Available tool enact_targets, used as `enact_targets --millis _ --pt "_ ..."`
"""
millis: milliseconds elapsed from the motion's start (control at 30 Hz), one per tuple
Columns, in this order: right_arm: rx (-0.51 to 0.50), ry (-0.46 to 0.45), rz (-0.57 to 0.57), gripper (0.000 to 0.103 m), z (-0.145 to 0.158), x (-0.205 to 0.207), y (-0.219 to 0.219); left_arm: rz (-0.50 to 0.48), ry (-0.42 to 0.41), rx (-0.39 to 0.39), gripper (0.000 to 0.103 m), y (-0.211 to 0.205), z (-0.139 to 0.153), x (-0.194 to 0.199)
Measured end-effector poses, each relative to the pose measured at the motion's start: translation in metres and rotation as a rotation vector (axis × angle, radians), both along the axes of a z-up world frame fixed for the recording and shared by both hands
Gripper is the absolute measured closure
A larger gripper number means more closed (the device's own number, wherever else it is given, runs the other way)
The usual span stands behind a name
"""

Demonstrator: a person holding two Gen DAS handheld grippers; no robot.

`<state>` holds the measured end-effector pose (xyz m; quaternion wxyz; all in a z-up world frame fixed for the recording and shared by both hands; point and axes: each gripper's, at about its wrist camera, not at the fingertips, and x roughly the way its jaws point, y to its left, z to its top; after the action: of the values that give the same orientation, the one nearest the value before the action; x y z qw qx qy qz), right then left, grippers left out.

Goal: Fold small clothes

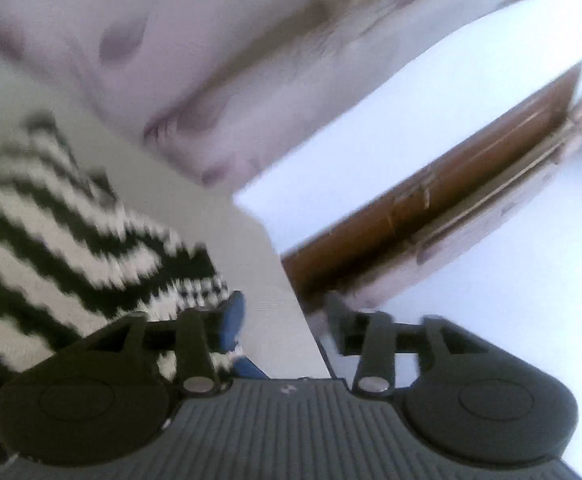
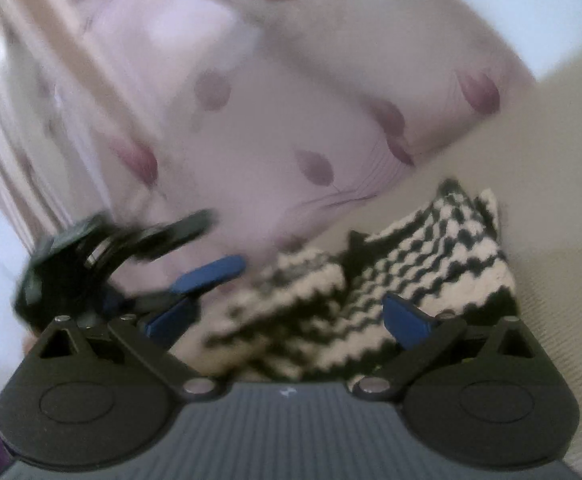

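No writing or label could be read anywhere. One black-and-white zigzag knit garment [image 2: 391, 280] lay crumpled on the pale bed [image 2: 563, 152], just below the one tulip-print pillow [image 2: 275, 120]; its long axis could not be told. The left hand-held gripper [image 1: 283, 316] and right hand-held gripper [image 2: 287, 312] both stood parted, gripping nothing, near the garment.
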<state>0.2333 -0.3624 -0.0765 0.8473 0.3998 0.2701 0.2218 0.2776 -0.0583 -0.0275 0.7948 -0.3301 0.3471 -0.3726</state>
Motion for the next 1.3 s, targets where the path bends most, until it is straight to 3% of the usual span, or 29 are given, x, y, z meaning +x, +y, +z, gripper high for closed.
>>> enact_targets --millis 33,133,300,500,733,900,933,967,1033,1167,1300 --pt "0.021 -0.003 -0.002 0.0 0.003 0.0 -0.001 0.026 -0.055 0.03 0.039 0.006 0.006 -0.009" --pt "0.061 0.025 0.022 0.0 0.011 0.006 0.001 0.114 -0.22 0.187 0.033 0.022 0.011 -0.038" --pt "0.139 0.15 0.049 0.0 0.006 0.034 0.007 0.112 -0.197 0.232 0.037 0.038 -0.033 -0.061" --pt "0.138 0.217 0.066 0.0 -0.011 0.054 0.023 0.065 -0.252 0.194 0.032 0.033 -0.06 -0.077" --pt "0.131 0.237 0.119 0.001 -0.022 0.066 0.05 0.017 -0.256 0.08 0.028 0.036 -0.077 -0.079" --pt "0.09 0.256 0.133 0.006 -0.022 0.082 0.066 -0.027 -0.286 0.081 0.025 0.03 -0.081 -0.081" --pt "0.066 0.263 0.134 0.015 -0.021 0.085 0.07 -0.035 -0.294 0.091 0.024 0.027 -0.08 -0.082" --pt "0.038 0.269 0.133 0.035 -0.02 0.088 0.073 -0.042 -0.307 0.103 0.023 0.025 -0.08 -0.083" --pt "-0.058 0.306 0.127 0.064 -0.022 0.094 0.082 -0.045 -0.328 0.116 0.02 0.02 -0.078 -0.086" --pt "-0.13 0.264 0.119 0.075 -0.018 0.091 0.084 -0.014 -0.326 0.077 0.02 0.031 -0.076 -0.087" --pt "-0.139 0.223 0.111 0.078 -0.008 0.086 0.081 0.11 -0.327 0.002 0.02 0.059 -0.073 -0.092"
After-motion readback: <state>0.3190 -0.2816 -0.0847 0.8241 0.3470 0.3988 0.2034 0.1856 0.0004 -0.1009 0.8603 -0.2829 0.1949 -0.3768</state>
